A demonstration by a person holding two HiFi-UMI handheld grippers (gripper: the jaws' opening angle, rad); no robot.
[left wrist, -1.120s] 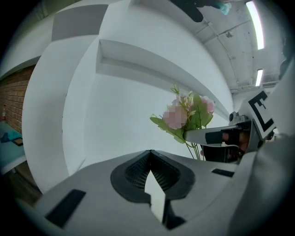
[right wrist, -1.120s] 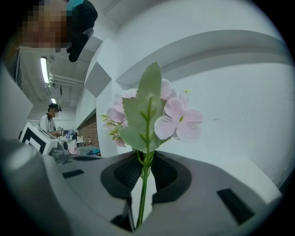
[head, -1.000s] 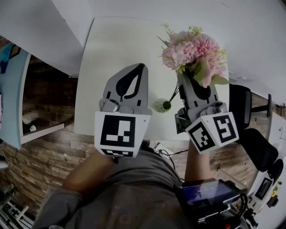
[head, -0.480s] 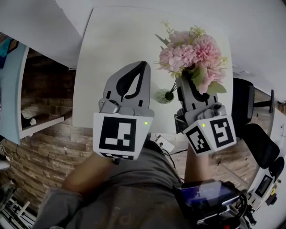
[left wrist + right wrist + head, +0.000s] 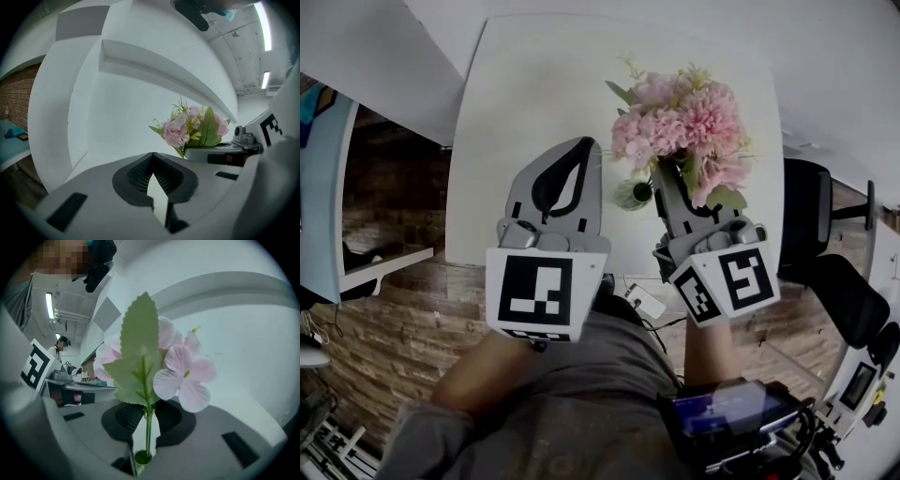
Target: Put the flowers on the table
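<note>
White table (image 5: 534, 94) carries a small green vase (image 5: 633, 194) of pink flowers (image 5: 680, 131).

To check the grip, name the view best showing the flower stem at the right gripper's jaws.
Right gripper view: the stem stands in the gap between the right gripper's opening jaws. Head view shows the flowers over those jaws; left gripper view, only the flowers' top.

The flowers (image 5: 684, 122) look like matt cloth, with a smooth plastic stem (image 5: 149, 432). The white surface (image 5: 534, 94) is smooth and matt; the brick wall (image 5: 384, 309) is rough.
</note>
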